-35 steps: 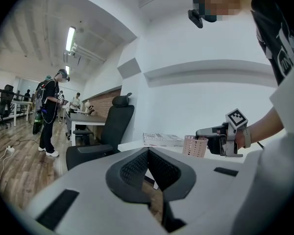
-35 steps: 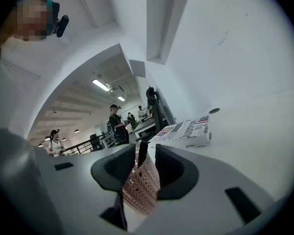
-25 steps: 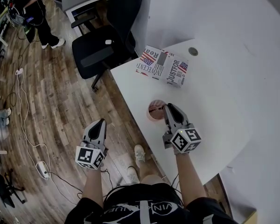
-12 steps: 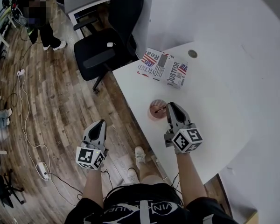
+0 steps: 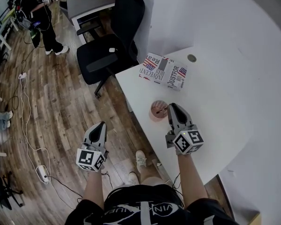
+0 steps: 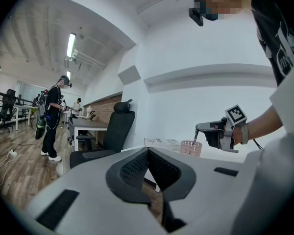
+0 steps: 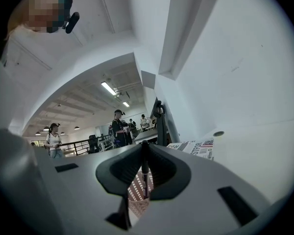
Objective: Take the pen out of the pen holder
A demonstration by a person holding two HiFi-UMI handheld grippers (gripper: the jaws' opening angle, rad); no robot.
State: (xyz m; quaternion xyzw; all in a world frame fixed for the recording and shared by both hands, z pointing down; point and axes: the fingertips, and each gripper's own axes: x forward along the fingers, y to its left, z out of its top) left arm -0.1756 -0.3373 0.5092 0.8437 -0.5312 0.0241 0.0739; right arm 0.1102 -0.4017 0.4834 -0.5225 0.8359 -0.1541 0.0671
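Observation:
A pink mesh pen holder (image 5: 157,110) stands near the left edge of the white table (image 5: 215,111). My right gripper (image 5: 171,107) sits just right of and above the holder's rim, pointing level. In the right gripper view its jaws (image 7: 145,145) are shut on a thin dark pen (image 7: 145,176), which hangs down over the holder (image 7: 136,196). The left gripper view shows the pen (image 6: 194,138) reaching from the right gripper (image 6: 200,127) down into the holder (image 6: 191,149). My left gripper (image 5: 100,124) hangs over the wooden floor left of the table, shut and empty (image 6: 148,151).
A flat box printed with flags and lettering (image 5: 163,71) lies at the table's far edge, near a round grommet (image 5: 191,58). A black office chair (image 5: 107,50) stands beyond the table corner. Cables (image 5: 25,121) trail over the floor, and a person (image 5: 40,18) stands far left.
My right gripper has drawn up slightly from the holder with the pen in its jaws. The left gripper looks much the same.

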